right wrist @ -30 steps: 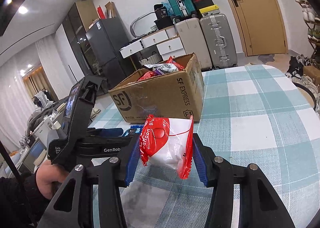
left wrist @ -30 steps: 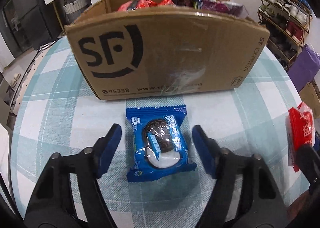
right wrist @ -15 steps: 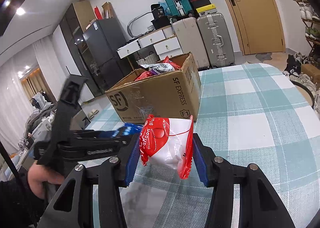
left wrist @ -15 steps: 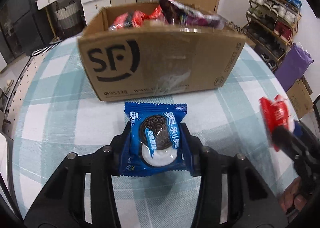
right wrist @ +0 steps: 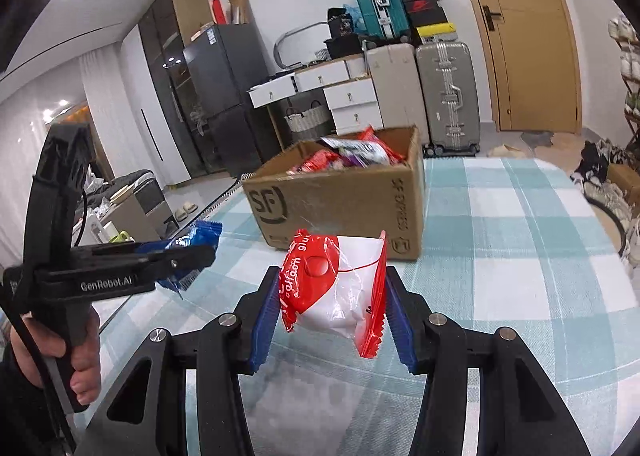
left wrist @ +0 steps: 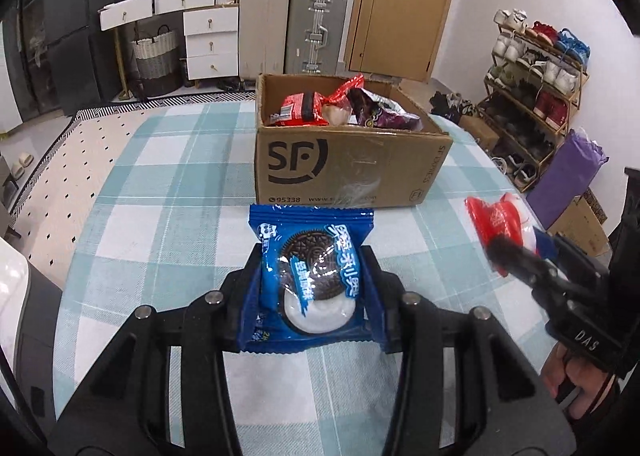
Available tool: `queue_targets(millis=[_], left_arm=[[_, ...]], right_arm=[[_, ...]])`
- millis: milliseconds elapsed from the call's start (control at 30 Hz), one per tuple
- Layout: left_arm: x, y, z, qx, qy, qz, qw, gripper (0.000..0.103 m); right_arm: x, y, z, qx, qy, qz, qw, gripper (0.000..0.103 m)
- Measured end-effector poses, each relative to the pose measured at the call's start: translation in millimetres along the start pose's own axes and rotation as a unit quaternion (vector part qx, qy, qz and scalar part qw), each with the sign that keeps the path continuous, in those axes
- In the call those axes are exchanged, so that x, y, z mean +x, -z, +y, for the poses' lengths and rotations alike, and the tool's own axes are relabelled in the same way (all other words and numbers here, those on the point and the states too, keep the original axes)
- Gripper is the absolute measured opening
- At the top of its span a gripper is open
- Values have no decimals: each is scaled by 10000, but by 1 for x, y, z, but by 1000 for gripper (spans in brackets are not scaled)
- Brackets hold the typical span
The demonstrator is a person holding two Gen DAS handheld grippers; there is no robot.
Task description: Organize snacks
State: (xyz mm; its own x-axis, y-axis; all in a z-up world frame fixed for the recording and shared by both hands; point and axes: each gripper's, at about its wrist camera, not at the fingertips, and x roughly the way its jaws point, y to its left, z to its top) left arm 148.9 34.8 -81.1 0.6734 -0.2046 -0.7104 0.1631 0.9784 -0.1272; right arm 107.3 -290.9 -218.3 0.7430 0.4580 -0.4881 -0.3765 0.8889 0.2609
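My left gripper (left wrist: 312, 288) is shut on a blue cookie packet (left wrist: 310, 280) and holds it above the checked tablecloth (left wrist: 168, 191). The same blue cookie packet (right wrist: 192, 242) shows at the left of the right wrist view, in the left gripper (right wrist: 188, 256). My right gripper (right wrist: 332, 296) is shut on a red-and-white snack packet (right wrist: 336, 288), also off the table; this red-and-white packet (left wrist: 500, 223) appears at the right in the left wrist view. Beyond both stands an open cardboard box (left wrist: 352, 163), marked SF, with several snack packets inside (left wrist: 340, 103). The box (right wrist: 340, 199) is ahead of both grippers.
The table is round with a blue-and-white checked cloth (right wrist: 520, 223). Behind it stand suitcases (left wrist: 316, 27), white drawers (left wrist: 208, 39), a dark cabinet (right wrist: 216, 95) and a shoe rack (left wrist: 536, 67) at the right. A person's hand (right wrist: 80, 356) grips the left tool's handle.
The left jaws closed on the blue cookie packet and lifted it off the table, pulling back from the box. The right gripper rose slightly with its red-and-white packet.
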Motion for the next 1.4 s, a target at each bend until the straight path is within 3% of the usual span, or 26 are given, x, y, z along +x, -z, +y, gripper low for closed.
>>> queue_targets(millis=[200, 367, 533, 633, 867, 1033, 1200, 1300, 1400], left_arm=[[-31, 9, 1, -32, 91, -154, 9998, 42], [-55, -9, -2, 108, 102, -286, 9995, 42], [-74, -52, -3, 278, 61, -503, 9983, 42], [-89, -83, -6, 483, -195, -782, 9956, 42], [-98, -146, -9, 577, -396, -1029, 9922, 42], [-83, -191, -17, 676, -342, -950, 9926, 42], [-39, -223, -31, 833, -298, -712, 9935, 42], [1, -230, -38, 839, 69, -342, 9959, 31], [32, -229, -28, 594, 362, 9, 9976, 30]], right_arm=[[-22, -11, 32, -218, -132, -108, 9996, 50], [-35, -40, 49, -306, -339, -173, 9988, 50], [-42, -87, 51, -277, -588, -250, 9976, 50], [-42, -118, 51, -332, -678, -288, 9967, 50], [-38, -186, 36, -139, -922, -472, 9945, 50], [-19, -228, 23, -285, -606, -429, 9968, 50], [23, -252, 7, -518, -353, -76, 9980, 50], [57, -249, -3, -540, -272, 264, 9978, 50], [89, -238, -20, -388, -258, 530, 9975, 50]])
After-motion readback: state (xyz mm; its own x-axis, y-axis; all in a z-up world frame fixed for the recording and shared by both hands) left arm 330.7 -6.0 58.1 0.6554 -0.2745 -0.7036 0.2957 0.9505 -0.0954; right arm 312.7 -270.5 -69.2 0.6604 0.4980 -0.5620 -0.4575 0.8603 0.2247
